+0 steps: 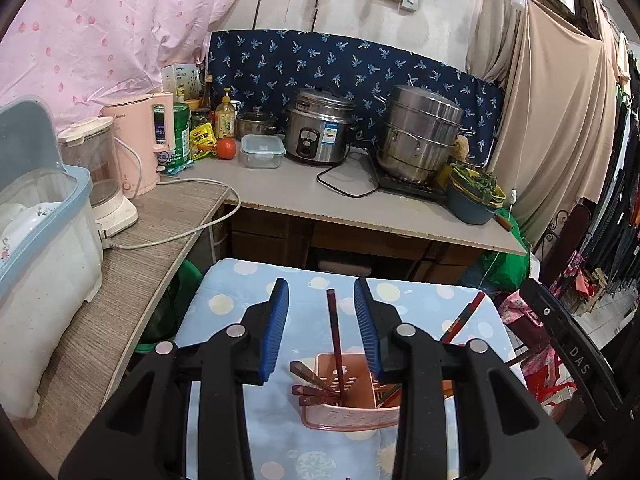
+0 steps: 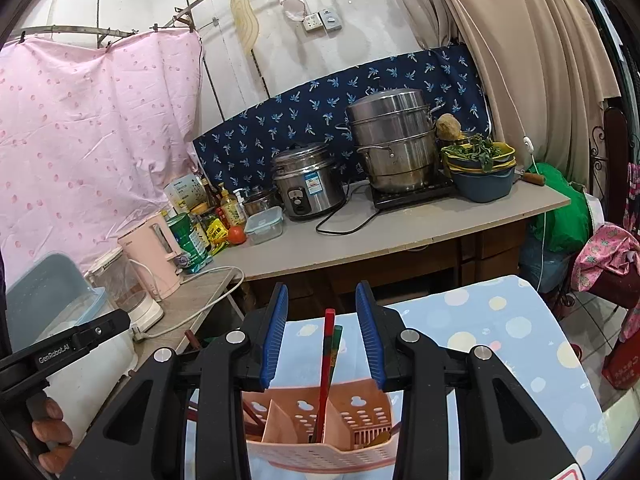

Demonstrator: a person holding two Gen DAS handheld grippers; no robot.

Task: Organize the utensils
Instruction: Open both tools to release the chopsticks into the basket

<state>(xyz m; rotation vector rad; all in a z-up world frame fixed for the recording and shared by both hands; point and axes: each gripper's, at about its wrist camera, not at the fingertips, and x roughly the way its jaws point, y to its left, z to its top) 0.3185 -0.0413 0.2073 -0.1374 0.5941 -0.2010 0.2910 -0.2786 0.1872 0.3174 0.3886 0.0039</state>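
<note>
Left wrist view: left tongs (image 1: 321, 286) released, a chopstick (image 1: 334, 334) standing in the pink holder (image 1: 348, 414); right tongs (image 2: 322, 292) also released. Next, probably fetch another utensil

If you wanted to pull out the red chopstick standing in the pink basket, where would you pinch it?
Probably near its top end, coming down from above. The red chopstick stands almost upright in a middle compartment of the pink basket, so only its upper part sticks clear of the walls. The right gripper is open with the chopstick between its fingers, untouched; closing there and lifting straight up should free it.
</note>
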